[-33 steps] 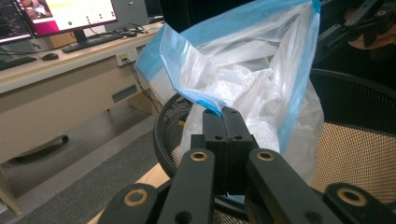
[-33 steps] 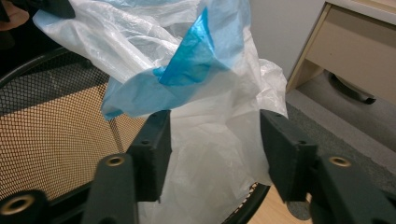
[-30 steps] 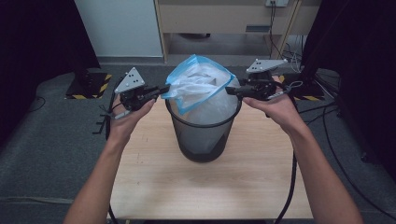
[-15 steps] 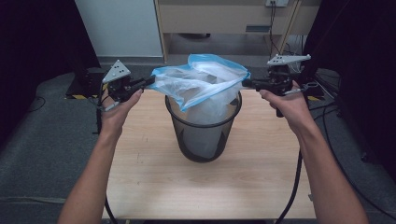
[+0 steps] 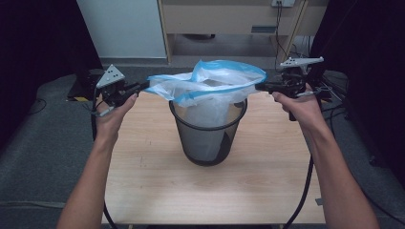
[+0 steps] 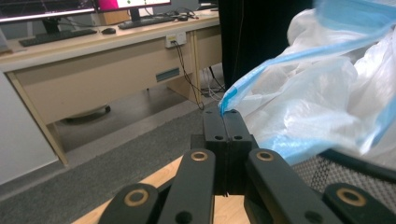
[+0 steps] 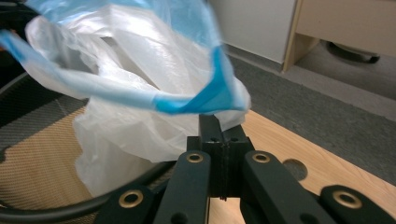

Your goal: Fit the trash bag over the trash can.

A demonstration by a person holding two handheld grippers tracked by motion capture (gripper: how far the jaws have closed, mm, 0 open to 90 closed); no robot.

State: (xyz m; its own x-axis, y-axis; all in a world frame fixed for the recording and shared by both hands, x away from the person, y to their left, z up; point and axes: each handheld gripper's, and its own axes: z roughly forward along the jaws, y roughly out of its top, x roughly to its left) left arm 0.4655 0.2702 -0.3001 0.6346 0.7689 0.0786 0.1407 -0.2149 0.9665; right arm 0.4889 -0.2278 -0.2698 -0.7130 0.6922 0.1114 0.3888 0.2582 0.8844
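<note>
Office or lab: desk (image 6: 93,44) with monitors (image 6: 42,8), keyboard (image 6: 56,36), mouse (image 6: 109,31); grey carpet (image 6: 116,140).

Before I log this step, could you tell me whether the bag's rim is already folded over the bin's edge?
No, the bag's blue rim is stretched above the mesh bin, not over its edge.

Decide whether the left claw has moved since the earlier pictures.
Yes. The left claw, shut on the bag's rim, has moved outward to the left, farther from the bin.

Stretched bag (image 5: 210,83) spans above mesh bin (image 5: 208,129) at table (image 5: 157,186) centre, blocking its mouth; tabletop around it open.
</note>
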